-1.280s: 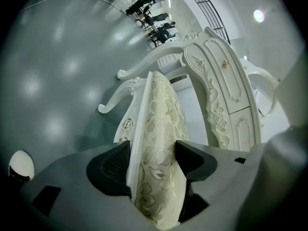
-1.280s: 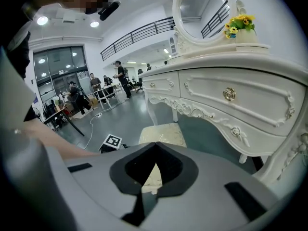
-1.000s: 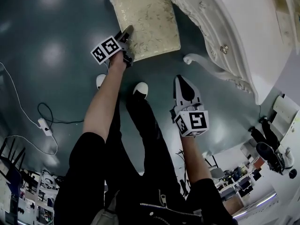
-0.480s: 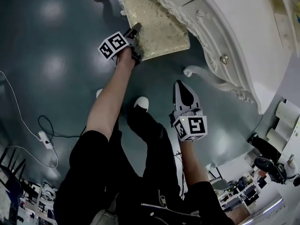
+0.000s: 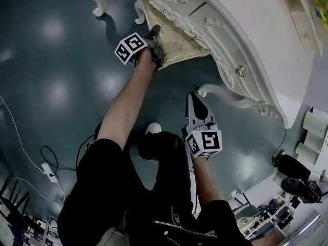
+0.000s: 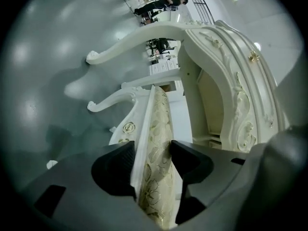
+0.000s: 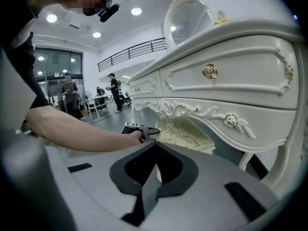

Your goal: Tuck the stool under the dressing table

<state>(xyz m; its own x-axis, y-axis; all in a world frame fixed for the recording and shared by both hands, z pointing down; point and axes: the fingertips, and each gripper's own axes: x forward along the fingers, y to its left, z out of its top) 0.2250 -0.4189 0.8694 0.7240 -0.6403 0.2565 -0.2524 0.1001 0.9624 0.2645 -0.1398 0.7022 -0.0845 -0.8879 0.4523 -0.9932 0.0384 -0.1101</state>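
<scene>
The stool (image 5: 179, 42), a cream floral cushion on a white carved frame, sits mostly under the front edge of the white dressing table (image 5: 246, 29). My left gripper (image 5: 156, 39) holds the seat's near edge. In the left gripper view its jaws are closing, one pad on each side of the seat (image 6: 161, 114), and the gripper (image 6: 153, 147) presses on it. My right gripper (image 5: 196, 99) hangs apart, nearer the person, shut with nothing in it. The right gripper view shows its tips (image 7: 155, 146) together, with the stool (image 7: 185, 131) and the table's drawers (image 7: 226, 81) ahead.
A curved white table leg (image 5: 225, 94) stands just right of my right gripper. Two more white legs (image 5: 97, 6) are at the top left. The person's shoe (image 5: 152, 128) is on the dark glossy floor, and a cable with a power strip (image 5: 48, 170) lies at the left.
My left gripper has pushed the stool away from the person, and most of the seat is now beneath the table. The right gripper has sunk a little and stays shut.
</scene>
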